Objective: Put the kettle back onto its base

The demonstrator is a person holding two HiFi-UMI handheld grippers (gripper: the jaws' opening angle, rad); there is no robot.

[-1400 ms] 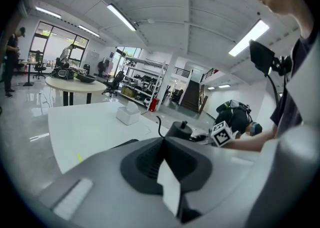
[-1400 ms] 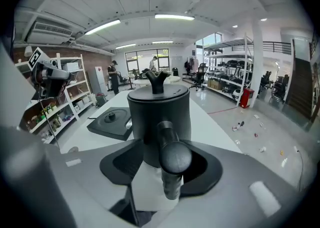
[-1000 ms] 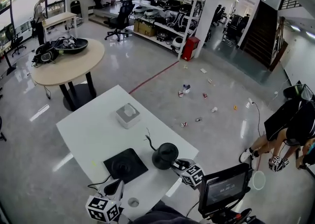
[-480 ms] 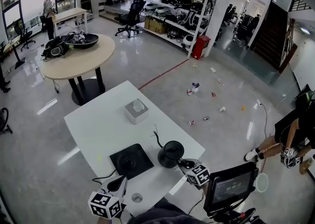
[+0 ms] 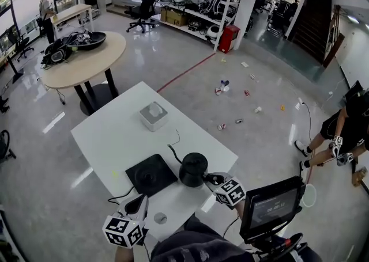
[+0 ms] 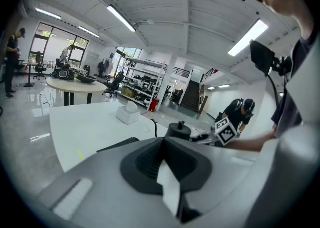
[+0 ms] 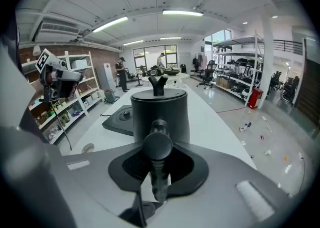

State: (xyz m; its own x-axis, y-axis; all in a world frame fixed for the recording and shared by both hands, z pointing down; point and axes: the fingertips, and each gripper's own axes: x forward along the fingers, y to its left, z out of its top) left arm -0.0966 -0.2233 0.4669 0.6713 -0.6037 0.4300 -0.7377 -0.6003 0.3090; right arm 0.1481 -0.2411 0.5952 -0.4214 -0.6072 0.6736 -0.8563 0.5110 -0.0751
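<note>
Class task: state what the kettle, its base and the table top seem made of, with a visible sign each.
Kettle: matte black, perhaps coated metal; dull, even sheen.
Base: matte black, likely plastic; flat square slab, moulded centre.
Table top: smooth white, possibly laminate; uniform colour, faint shine.

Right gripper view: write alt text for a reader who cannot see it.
The right claw, just closed, grips the black kettle by its handle over a white table. Its flat black base lies just beyond, to the left, empty.
</note>
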